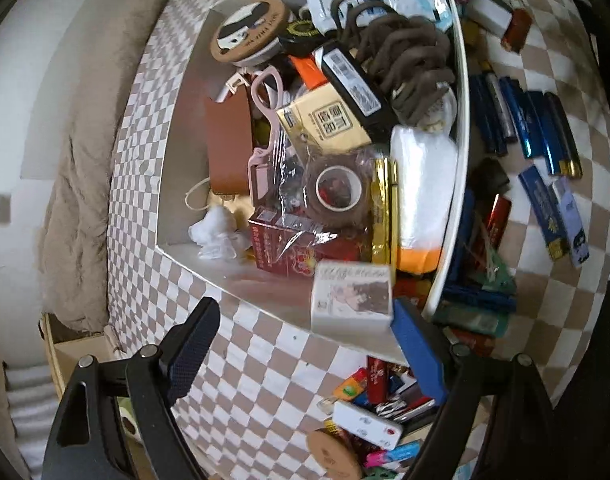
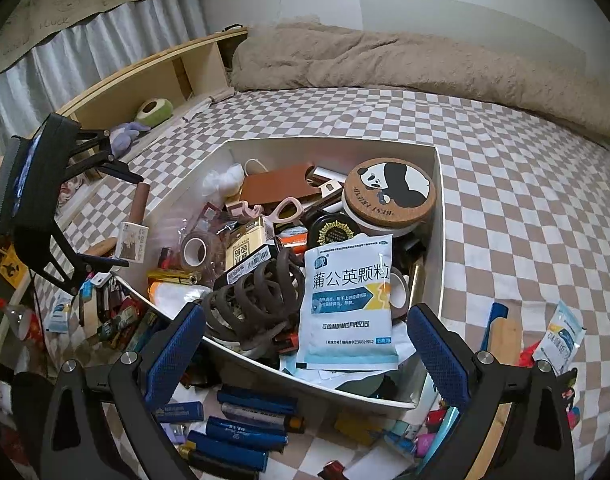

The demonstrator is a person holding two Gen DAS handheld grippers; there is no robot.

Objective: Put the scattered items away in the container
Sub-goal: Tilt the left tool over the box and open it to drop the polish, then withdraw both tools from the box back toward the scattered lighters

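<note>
A white box (image 2: 439, 216) sits on a bed (image 2: 525, 200) with a brown-and-white checked sheet, and it is crammed with small household things. Inside lie a round cork lid (image 2: 389, 190) printed with a panda, a blue-and-white sachet (image 2: 347, 300) with Chinese print, a dark brown spiral hair tie (image 2: 257, 300), a roll of tape (image 2: 195, 250) in clear wrap, pink glasses (image 2: 287, 208), a brown leather case (image 2: 277, 188), and a yellow pack (image 2: 247, 246).

The left tool (image 1: 305, 344) points down at the box's near edge with its fingers spread wide. A small white carton (image 1: 351, 296) with a printed picture sits between them at the rim of the box; in the blurred left wrist view its corner meets the blue pad, but no pad presses on it. In the right wrist view the same carton stands by the box's left wall, beside the left tool.

The right tool (image 2: 305, 344) hovers over the near corner of the box, fingers wide apart and holding nothing; the hair tie and sachet lie between and beyond them.

Scattered items remain on the sheet outside the box: a cluster of blue lighters (image 2: 249, 428) just in front, more sachets (image 2: 559, 336) to the right, and a heap of colourful packets (image 1: 385, 412) near the left tool. A beige blanket (image 2: 385, 60) lies along the wall.
</note>
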